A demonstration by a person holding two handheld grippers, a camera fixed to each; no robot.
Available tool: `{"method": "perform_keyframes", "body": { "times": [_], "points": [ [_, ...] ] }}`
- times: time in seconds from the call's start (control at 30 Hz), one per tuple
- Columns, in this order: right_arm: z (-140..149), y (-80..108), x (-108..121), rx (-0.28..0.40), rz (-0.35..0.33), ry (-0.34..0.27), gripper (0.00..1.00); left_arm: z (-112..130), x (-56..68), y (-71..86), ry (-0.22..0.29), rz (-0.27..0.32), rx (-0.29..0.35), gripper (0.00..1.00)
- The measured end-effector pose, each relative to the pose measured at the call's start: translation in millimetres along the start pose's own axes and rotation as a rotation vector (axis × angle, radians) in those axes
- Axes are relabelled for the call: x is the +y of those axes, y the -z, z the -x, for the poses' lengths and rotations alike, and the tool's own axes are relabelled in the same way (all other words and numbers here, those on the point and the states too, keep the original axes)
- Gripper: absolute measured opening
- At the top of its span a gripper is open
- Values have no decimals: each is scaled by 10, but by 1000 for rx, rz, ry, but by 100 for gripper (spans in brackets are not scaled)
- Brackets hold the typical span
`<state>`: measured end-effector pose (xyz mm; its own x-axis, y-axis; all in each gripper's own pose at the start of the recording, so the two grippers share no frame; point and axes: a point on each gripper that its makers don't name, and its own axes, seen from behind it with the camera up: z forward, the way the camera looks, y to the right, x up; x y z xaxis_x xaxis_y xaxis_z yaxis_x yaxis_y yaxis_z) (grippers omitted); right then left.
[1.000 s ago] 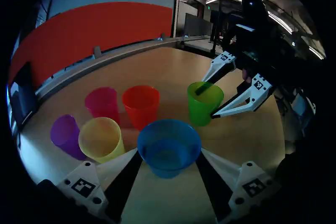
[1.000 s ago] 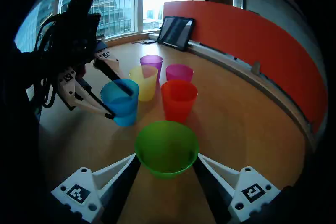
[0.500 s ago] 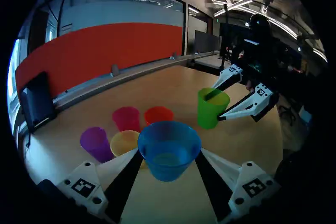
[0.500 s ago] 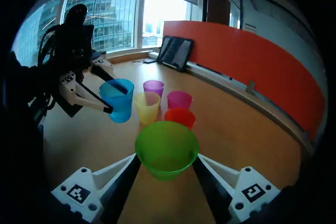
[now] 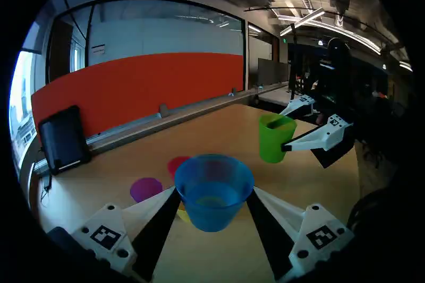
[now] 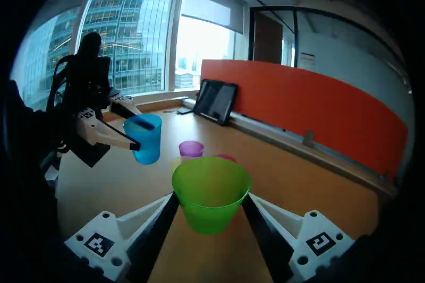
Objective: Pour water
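Left gripper (image 5: 212, 194) clamped on blue cup (image 5: 214, 177), squeezed from both sides. Right gripper (image 6: 210, 198) likewise grips green cup (image 6: 211, 185). Both cups upright, held above the counter (image 6: 297, 187) and well apart. Probably kept level to avoid spilling before the pour.

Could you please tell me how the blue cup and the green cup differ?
The blue cup is clamped in the left gripper, the green cup in the right gripper. The blue cup is translucent blue; the green cup is bright green. Both are upright, share one tapered shape, and are held above the table.
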<state>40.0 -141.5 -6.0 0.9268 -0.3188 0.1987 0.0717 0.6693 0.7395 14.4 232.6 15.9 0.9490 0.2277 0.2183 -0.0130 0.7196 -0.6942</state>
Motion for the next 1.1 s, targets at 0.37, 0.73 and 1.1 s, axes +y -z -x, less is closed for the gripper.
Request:
{"method": "perform_keyframes", "body": {
  "times": [0.37,0.73,1.1],
  "points": [
    [-312,-13,-27,109,17,-8,89,-147,-114,171,9,-20,67,85],
    [-500,-53,-136,155,3,3,89,-331,-217,317,-4,-53,145,85],
    [-640,-152,-261,181,-29,9,89,-609,-417,519,-42,-112,224,85]
  ]
}}
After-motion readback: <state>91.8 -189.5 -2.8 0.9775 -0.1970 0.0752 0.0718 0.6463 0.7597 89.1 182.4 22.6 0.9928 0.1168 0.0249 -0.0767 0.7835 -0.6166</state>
